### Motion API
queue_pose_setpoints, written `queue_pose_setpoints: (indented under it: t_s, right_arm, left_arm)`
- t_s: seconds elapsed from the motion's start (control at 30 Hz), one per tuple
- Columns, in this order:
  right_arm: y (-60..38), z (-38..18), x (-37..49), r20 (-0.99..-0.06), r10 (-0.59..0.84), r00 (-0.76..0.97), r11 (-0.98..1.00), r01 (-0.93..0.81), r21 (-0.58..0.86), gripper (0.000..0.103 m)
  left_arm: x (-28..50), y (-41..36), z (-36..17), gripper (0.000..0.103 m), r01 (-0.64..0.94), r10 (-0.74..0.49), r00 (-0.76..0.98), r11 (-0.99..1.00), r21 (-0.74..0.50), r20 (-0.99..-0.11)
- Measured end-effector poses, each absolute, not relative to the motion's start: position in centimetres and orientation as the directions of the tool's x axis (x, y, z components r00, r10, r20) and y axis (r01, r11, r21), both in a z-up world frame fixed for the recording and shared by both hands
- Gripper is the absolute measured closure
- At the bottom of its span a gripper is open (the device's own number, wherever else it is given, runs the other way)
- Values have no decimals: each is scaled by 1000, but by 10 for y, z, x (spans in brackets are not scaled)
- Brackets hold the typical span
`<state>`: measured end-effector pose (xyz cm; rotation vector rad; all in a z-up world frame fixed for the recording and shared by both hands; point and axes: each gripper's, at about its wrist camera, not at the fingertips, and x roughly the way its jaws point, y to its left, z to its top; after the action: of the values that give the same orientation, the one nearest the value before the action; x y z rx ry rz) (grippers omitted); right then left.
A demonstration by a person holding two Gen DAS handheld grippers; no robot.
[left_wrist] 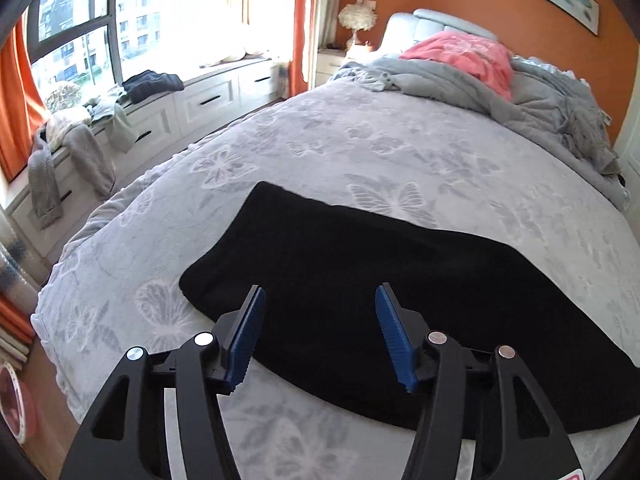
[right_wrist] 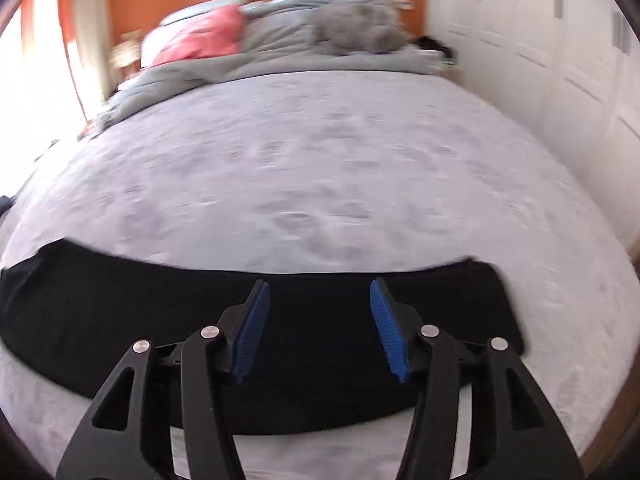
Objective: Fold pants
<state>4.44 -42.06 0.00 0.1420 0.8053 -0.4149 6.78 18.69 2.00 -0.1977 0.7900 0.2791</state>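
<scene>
Black pants (left_wrist: 360, 272) lie flat in a long folded strip across the near part of the bed; they also show in the right wrist view (right_wrist: 120, 320). My left gripper (left_wrist: 320, 300) is open and empty, held above the strip's left part. My right gripper (right_wrist: 318, 294) is open and empty, held above the strip near its right end. Both have blue ribbed pads (left_wrist: 246, 340). The right wrist view is blurred by motion.
The bed has a pale grey butterfly-print cover (left_wrist: 360, 140). A crumpled grey blanket (left_wrist: 520, 96) and a pink pillow (left_wrist: 464, 56) lie at the headboard end. A window seat with heaped clothes (left_wrist: 100, 112) runs on the left. White wardrobe doors (right_wrist: 560, 60) stand on the right.
</scene>
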Motion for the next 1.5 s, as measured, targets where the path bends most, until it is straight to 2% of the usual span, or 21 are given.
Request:
queue_pose_setpoints:
  t_s: [0.07,0.27,0.3,0.37,0.43,0.47,0.5,0.53,0.57,0.7,0.77,0.87,0.93,1.0,1.03,1.07,1.2,1.27,1.33,1.43,1.5]
  right_arm:
    - [-473,-20,23,-755,-377,537,851,522,-54,51]
    - [-544,-59,-9,-785,-286,550,832,548,80,51]
    - [-548,-59,-8,-774,-268,573,838,536,107,46]
    - [-548,-54,2,-743,-273,612,844,523,120,24]
    - [-546,-54,20,-726,-275,630,860,498,106,20]
    - [-547,-60,34,-741,-255,621,871,481,103,26]
    - [-548,-67,46,-763,-220,608,886,452,104,42]
    - [-547,-74,58,-792,-178,583,901,421,107,96]
    - [-544,-70,61,-789,-184,586,903,418,101,97]
    - [-535,-14,51,-644,-229,730,926,367,86,99]
    - [-550,-36,63,-693,-308,652,903,430,3,97]
    - [-583,-87,61,-820,-280,498,841,540,41,95]
    - [-585,-71,42,-802,-305,514,828,558,43,93]
    - [-583,-51,17,-777,-256,575,815,560,146,64]
    - [-578,-43,5,-767,-245,593,806,564,178,26]
    - [-572,-39,-2,-764,-243,598,802,567,189,11]
    - [-548,-54,-2,-808,-136,573,816,527,236,13]
    - [-542,-74,6,-841,-69,536,805,528,271,24]
    - [-542,-92,12,-858,-30,513,768,561,309,25]
    - [-540,-95,17,-848,-80,525,738,603,303,24]
    - [-540,-94,23,-839,-90,536,724,614,314,42]
  left_arm:
    - [60,162,29,29,-285,158,701,956,-70,-695]
    - [48,85,18,26,-195,93,709,978,-68,-699]
    - [48,74,14,26,-183,81,705,981,-70,-705]
    - [51,55,7,26,-155,64,703,986,-65,-708]
    - [56,40,3,26,-147,87,716,989,-28,-693]
    - [59,33,1,26,-146,106,725,989,-2,-681]
    - [61,28,0,26,-146,121,734,989,19,-669]
    - [62,23,-2,25,-143,134,742,989,40,-657]
    - [65,21,-4,24,-142,144,743,988,57,-654]
    - [77,21,-17,24,-142,157,711,987,79,-686]
    - [83,24,-23,24,-147,148,691,987,62,-707]
    - [89,25,-29,24,-151,135,673,988,43,-727]
    - [89,26,-32,24,-144,128,662,989,42,-738]
    - [87,26,-32,24,-135,116,660,990,35,-742]
    - [86,26,-31,24,-134,111,660,991,29,-743]
    - [86,26,-31,24,-135,104,659,991,19,-745]
    - [81,24,-28,24,-126,87,662,992,4,-745]
    - [76,24,-26,24,-121,88,667,993,9,-740]
    - [71,25,-23,22,-116,79,672,993,1,-737]
    - [68,30,-19,22,-106,63,675,994,-12,-735]
    - [67,33,-20,22,-100,56,670,995,-15,-741]
